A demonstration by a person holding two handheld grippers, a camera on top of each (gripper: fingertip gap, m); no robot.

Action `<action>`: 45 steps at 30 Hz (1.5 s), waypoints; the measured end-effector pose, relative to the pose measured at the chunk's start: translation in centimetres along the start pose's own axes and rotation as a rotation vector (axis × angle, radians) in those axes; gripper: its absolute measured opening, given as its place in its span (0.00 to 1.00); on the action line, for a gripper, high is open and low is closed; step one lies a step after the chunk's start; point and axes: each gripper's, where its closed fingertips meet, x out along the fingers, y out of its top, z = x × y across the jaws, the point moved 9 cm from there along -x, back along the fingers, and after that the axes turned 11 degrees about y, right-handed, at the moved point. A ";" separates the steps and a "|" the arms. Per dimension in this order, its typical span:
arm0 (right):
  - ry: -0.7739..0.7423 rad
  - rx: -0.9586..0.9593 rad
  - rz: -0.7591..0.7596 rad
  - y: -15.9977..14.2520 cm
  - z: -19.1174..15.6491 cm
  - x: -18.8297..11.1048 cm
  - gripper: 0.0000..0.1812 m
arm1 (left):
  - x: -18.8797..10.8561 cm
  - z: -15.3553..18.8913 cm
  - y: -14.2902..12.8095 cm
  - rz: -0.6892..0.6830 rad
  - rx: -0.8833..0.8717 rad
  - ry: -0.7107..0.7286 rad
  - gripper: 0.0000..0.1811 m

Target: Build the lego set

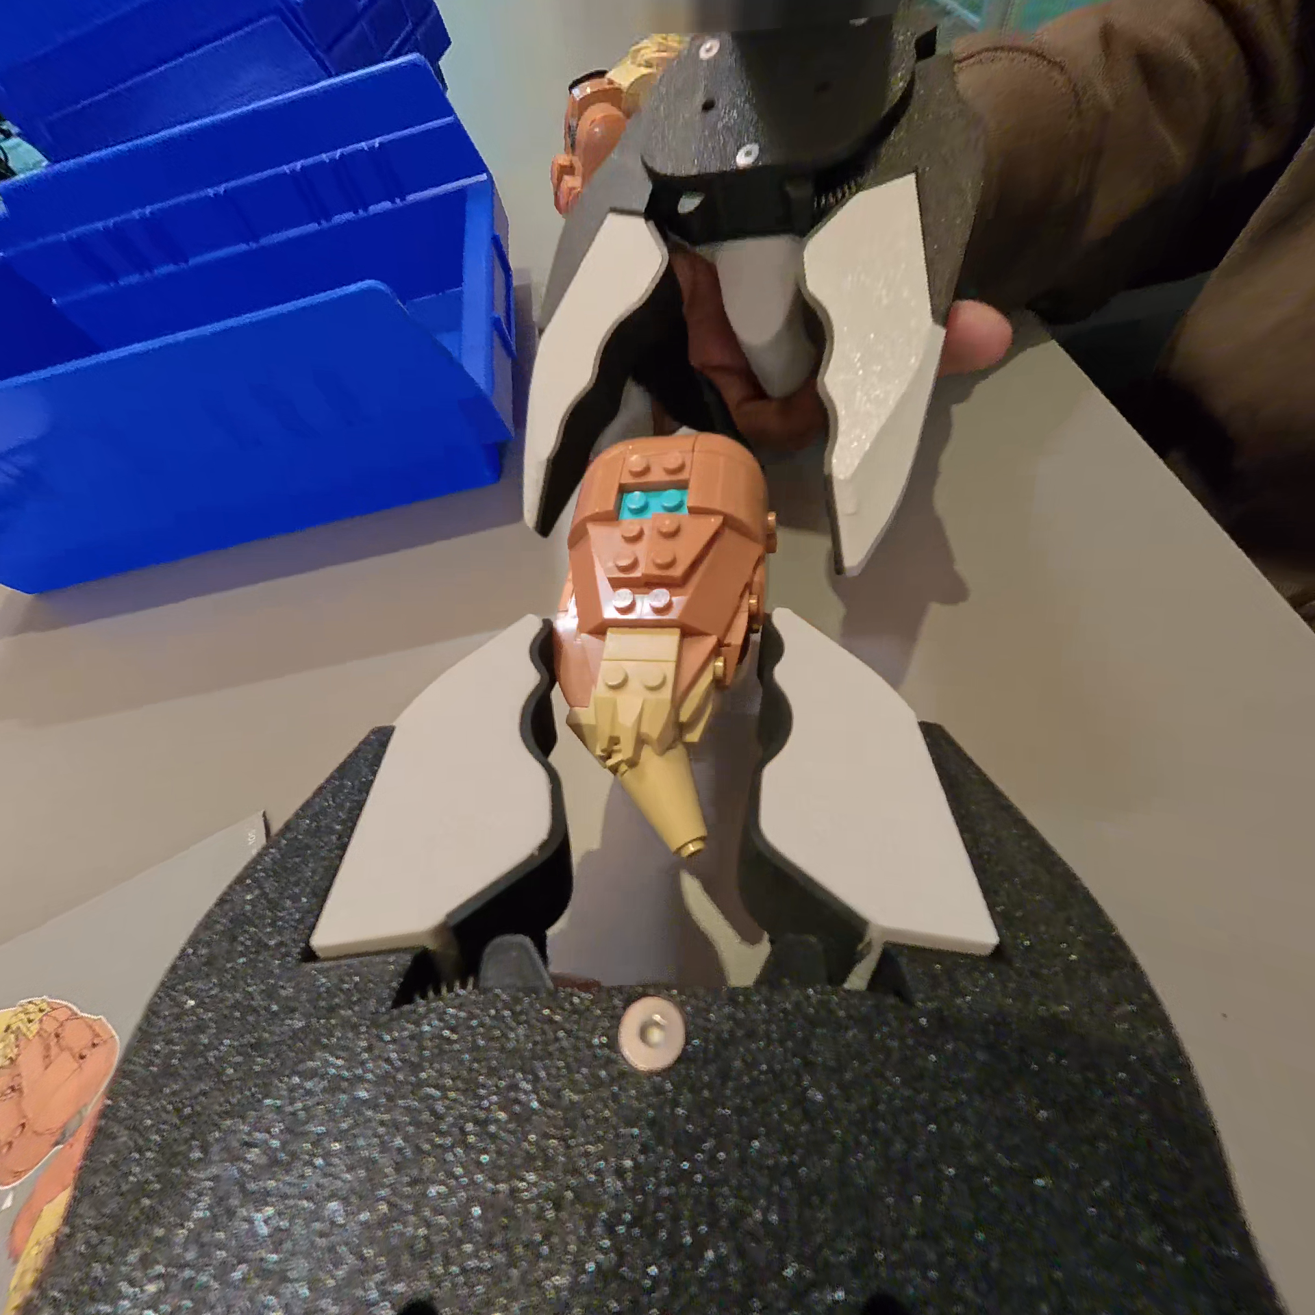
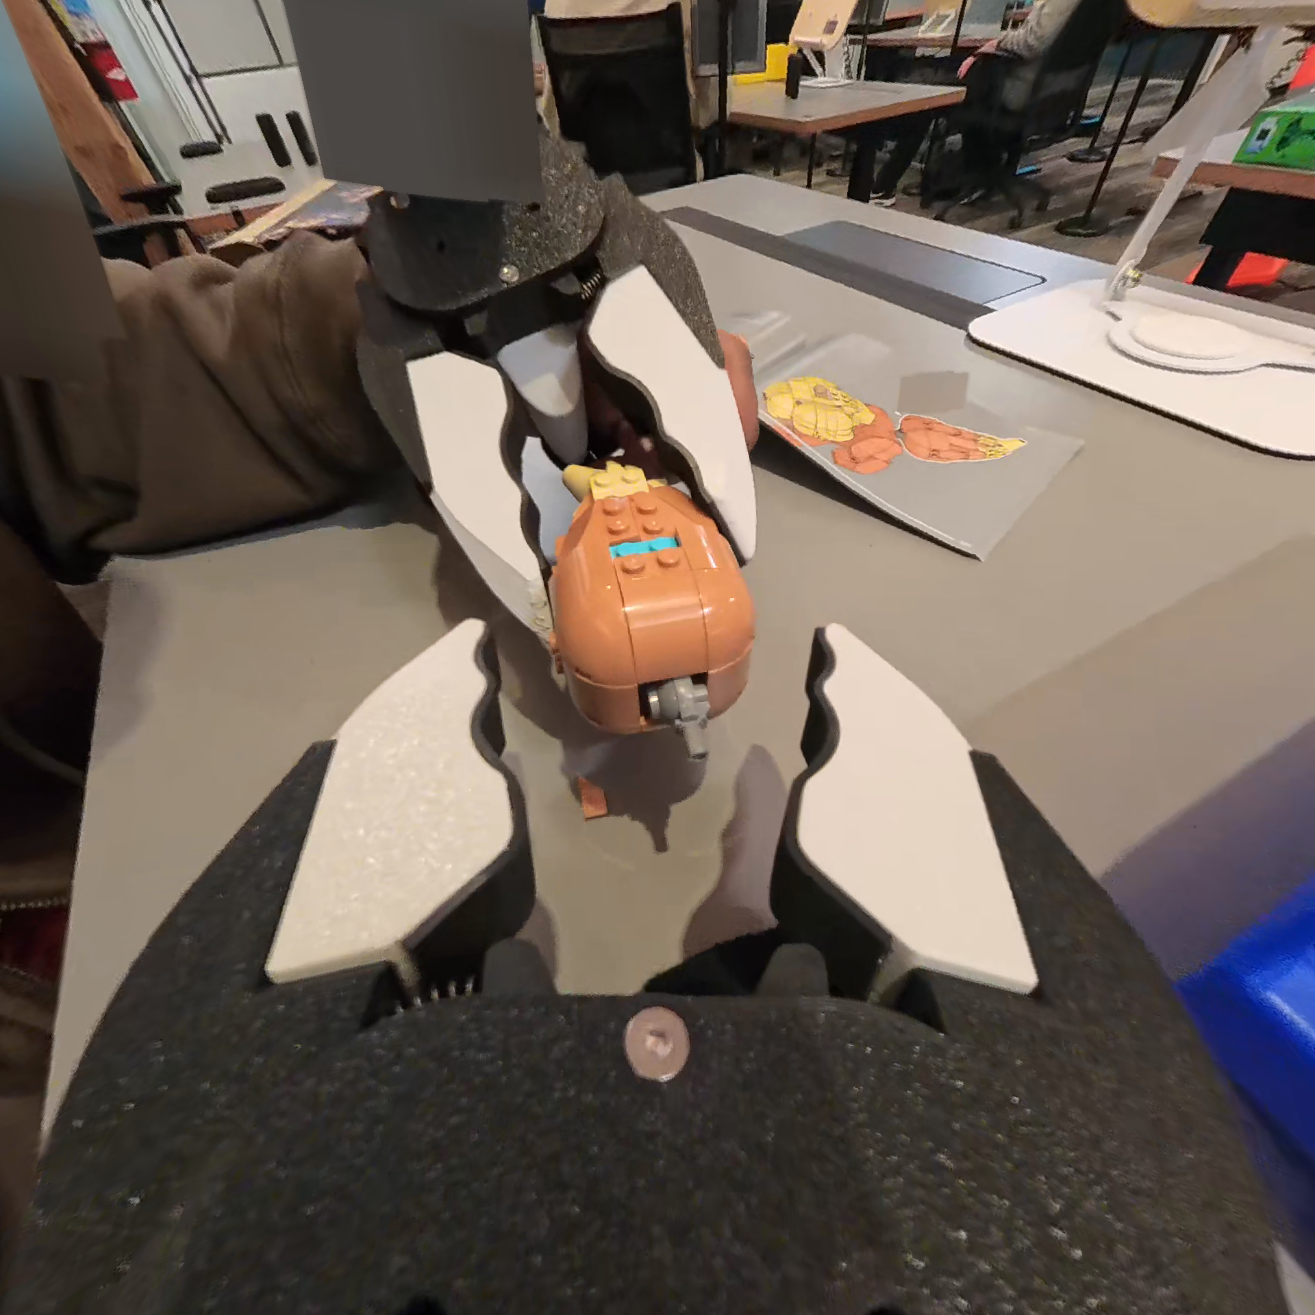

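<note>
Blue bins [image 1: 249,320] crowd one side of the counter [image 1: 1067,711]; a booklet [image 2: 925,462] lies opposite, bare counter between.

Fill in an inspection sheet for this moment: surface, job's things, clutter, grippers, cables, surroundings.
Surface: grey table, mostly bare.
Job's things: brown and tan lego build held off the table; small brown piece lying under it; instruction sheet flat nearby.
Clutter: blue bins at the table edge; white lamp base.
Grippers: left gripper clamps the build's tan end; right gripper open, just short of the brown end.
Cables: nothing seen.
Surroundings: desks and chairs behind.
</note>
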 end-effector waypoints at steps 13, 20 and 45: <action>0.053 -0.002 0.023 -0.3 -1.6 1.0 0.32 | -0.8 0.9 0.6 0.022 0.083 -0.081 0.30; 0.065 -0.004 0.038 -0.2 -2.1 1.1 0.32 | -1.2 1.0 0.9 0.025 0.106 -0.106 0.30; 0.035 -0.069 -0.396 0.1 -2.5 1.4 0.34 | -0.6 1.3 0.0 0.065 0.104 -0.151 0.30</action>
